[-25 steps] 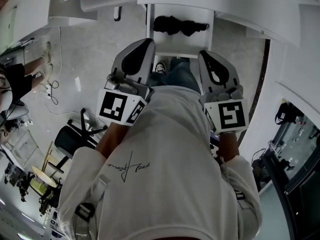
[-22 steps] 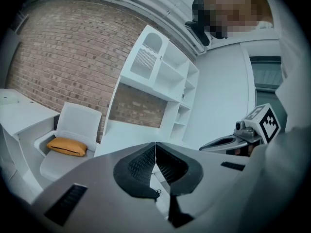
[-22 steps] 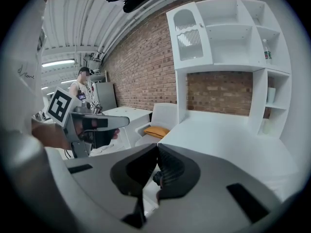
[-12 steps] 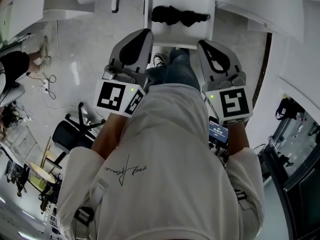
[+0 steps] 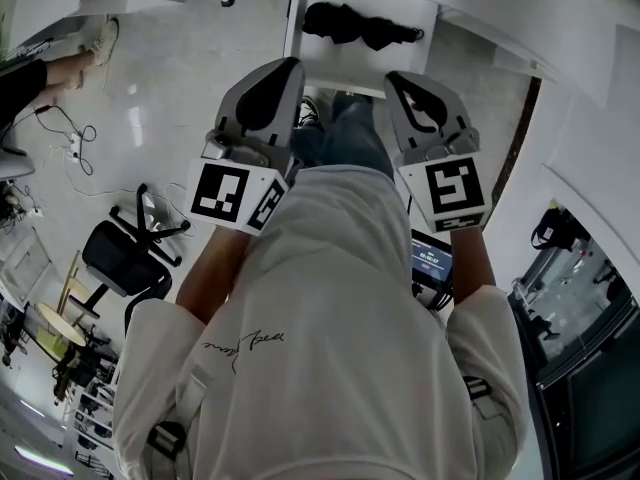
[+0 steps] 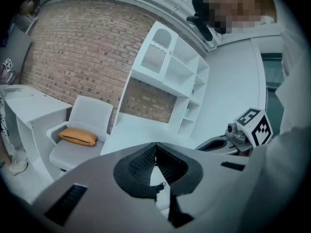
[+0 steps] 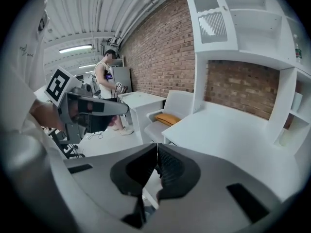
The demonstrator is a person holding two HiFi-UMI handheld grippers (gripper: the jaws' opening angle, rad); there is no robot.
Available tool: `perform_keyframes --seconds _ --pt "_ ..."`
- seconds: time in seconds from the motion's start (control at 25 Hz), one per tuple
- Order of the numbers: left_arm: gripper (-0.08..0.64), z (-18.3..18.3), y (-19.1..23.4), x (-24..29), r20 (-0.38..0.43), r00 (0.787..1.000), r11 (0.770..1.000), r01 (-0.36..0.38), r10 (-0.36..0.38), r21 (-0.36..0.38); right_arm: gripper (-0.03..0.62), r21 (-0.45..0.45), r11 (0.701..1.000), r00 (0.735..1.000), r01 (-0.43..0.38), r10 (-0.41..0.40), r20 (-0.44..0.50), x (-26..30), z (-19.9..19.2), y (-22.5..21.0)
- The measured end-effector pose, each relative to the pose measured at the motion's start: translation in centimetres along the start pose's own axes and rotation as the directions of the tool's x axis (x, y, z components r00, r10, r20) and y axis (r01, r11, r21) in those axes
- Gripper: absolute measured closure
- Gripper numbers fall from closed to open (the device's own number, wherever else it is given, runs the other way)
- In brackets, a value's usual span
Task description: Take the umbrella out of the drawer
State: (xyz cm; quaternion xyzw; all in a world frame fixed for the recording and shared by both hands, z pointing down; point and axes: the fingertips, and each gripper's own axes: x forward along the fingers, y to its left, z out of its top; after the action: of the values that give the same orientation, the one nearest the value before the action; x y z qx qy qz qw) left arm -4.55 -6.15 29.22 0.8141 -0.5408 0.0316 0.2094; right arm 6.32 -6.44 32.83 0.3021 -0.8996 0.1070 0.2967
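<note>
Black, folded, the umbrella (image 5: 358,24) lies across the white drawer (image 5: 335,70); left tongs (image 6: 155,145) and right tongs (image 7: 156,146) pressed together, empty.

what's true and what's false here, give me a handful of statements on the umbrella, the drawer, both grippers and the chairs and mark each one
1. The umbrella lies inside the open drawer. True.
2. The left gripper is shut on the umbrella. False: its jaws are together with nothing between them, and the umbrella lies apart from it in the drawer.
3. The right gripper has its jaws together and holds nothing. True.
4. The cushion on the white chair is blue. False: it is orange.
5. A black office chair stands on the floor to the person's left. True.
</note>
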Motion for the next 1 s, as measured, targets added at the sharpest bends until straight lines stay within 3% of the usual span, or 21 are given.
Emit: perform_keyframes --seconds 0.24,1.0 --pt "0.543 -0.9 0.5 0.9 -0.028 0.999 1.000 -0.022 0.021 -0.023 0.568 -0.068 0.997 0.999 -0.027 0.024 -0.049 2.3 -0.9 -0.7" --pt "0.543 -5.7 0.6 3.1 -0.165 0.986 0.996 -0.043 0.030 -0.074 0.566 -0.117 0.985 0.981 -0.128 0.108 -0.162 7.0 -5.6 -1.8"
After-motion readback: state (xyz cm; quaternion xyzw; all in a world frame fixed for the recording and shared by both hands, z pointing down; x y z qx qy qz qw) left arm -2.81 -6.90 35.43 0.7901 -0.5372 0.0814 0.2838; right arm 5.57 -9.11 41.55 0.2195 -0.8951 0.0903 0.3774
